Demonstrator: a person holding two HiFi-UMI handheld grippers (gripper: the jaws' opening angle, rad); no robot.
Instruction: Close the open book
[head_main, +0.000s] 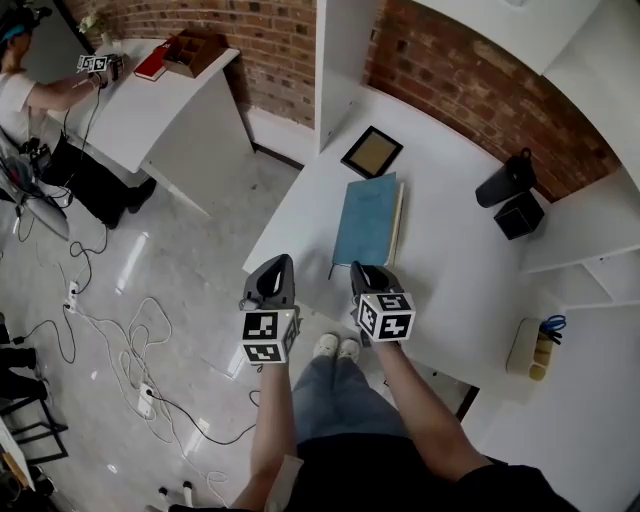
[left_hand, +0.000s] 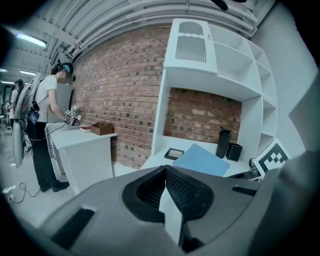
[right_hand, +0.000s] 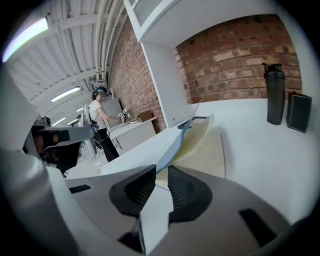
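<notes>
Left gripper (left_hand: 165, 172): hanging low in the frame off the table's near edge, its jaws pressing together with nothing between them.
Right gripper (right_hand: 159, 172): sitting low in the frame beside the left one, its jaws nearly together and pinching the near edge of the book's cover.
Book (head_main: 365, 220): lying on the white table (head_main: 450, 280) at the centre of the head view, blue cover facing up, long side running away from the person.
Cover: tilting up off the pages in the right gripper view, rising from the jaws toward the upper middle of the frame, so the book is standing part open.
Pages (right_hand: 200, 137): showing cream under the raised cover and curving along the book's right edge.
Frame (head_main: 372, 152): lying flat just above the book, apart from it.
Bottle (head_main: 505, 180): standing dark against the brick wall at the upper right.
Box (head_main: 520, 215): sitting black just below the bottle, close beside it.
Person's arms: reaching up from the bottom of the head view, each hand gripping a marker cube.
Other person (head_main: 20, 90): working in a white shirt at a second white desk (head_main: 150, 110) in the upper left corner.
Cables (head_main: 100, 330): trailing across the pale floor at the left.
</notes>
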